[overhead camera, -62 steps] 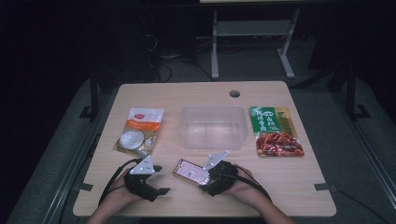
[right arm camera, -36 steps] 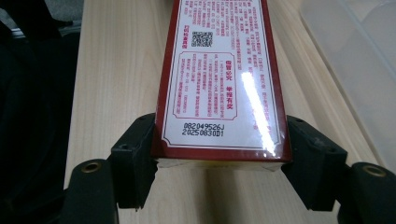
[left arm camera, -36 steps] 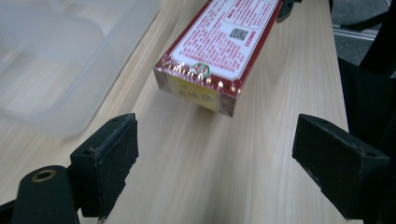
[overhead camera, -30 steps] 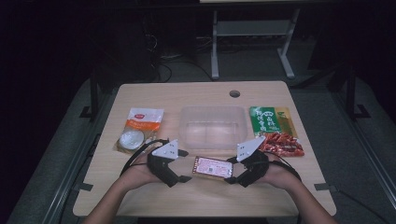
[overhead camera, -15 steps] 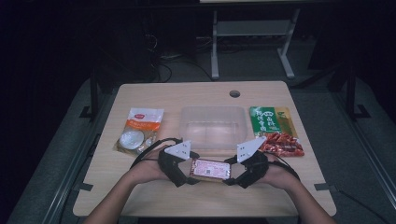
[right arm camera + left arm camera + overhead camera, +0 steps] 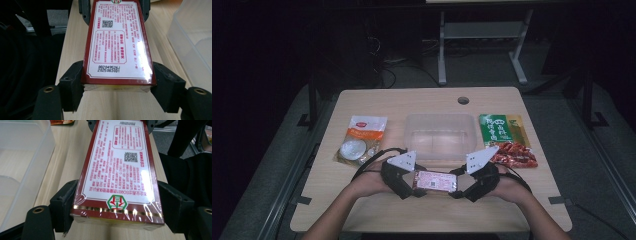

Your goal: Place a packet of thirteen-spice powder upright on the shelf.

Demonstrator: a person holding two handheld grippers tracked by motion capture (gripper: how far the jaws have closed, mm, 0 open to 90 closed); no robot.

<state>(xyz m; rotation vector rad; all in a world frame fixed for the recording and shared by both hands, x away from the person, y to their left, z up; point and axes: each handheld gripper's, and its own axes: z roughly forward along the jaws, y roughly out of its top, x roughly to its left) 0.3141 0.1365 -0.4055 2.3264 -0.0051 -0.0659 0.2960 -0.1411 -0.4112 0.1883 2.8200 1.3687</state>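
red box (image 6: 117,47) stamped 082049526J, 20250830D1

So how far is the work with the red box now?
Done: the right gripper grips one end of the red box. In hand: the left gripper has just been closing its jaws on the other end; they meet the box's sides. Left: probably moving it into the clear container, which holds nothing yet.

Lab/studio-type room: dark surrounds, lone wooden table (image 6: 362,107) w/ cable hole, metal stand (image 6: 482,45) behind.
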